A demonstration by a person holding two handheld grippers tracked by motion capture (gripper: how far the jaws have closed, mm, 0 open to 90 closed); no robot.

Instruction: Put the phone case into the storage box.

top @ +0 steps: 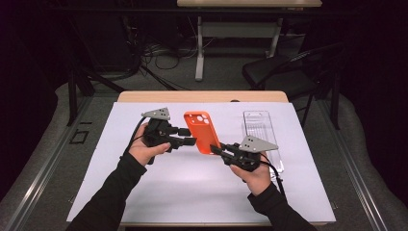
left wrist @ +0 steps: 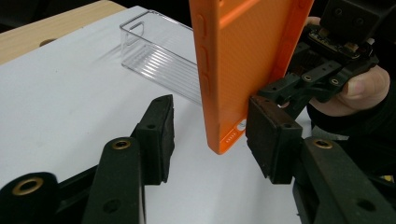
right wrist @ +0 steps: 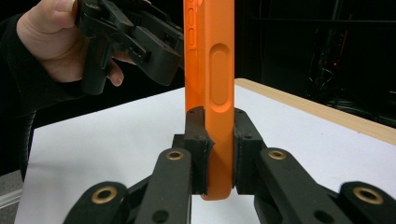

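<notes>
Orange silicone is being pinched at its near lower edge by the right gripper (top: 226, 150), whose jaws are clamped flat on either face of the phone case (top: 203, 132), holding it off the white mat (top: 120, 144) with its long axis running up and away from the person. Just to its left, the left gripper (top: 188, 137) is waiting with its jaws spread apart, one pad already touching the case's left long edge and the other standing clear, so it probably needs only to close. Farther right, a clear plastic tray (top: 261, 132) is lying lengthwise, well apart from both.
</notes>
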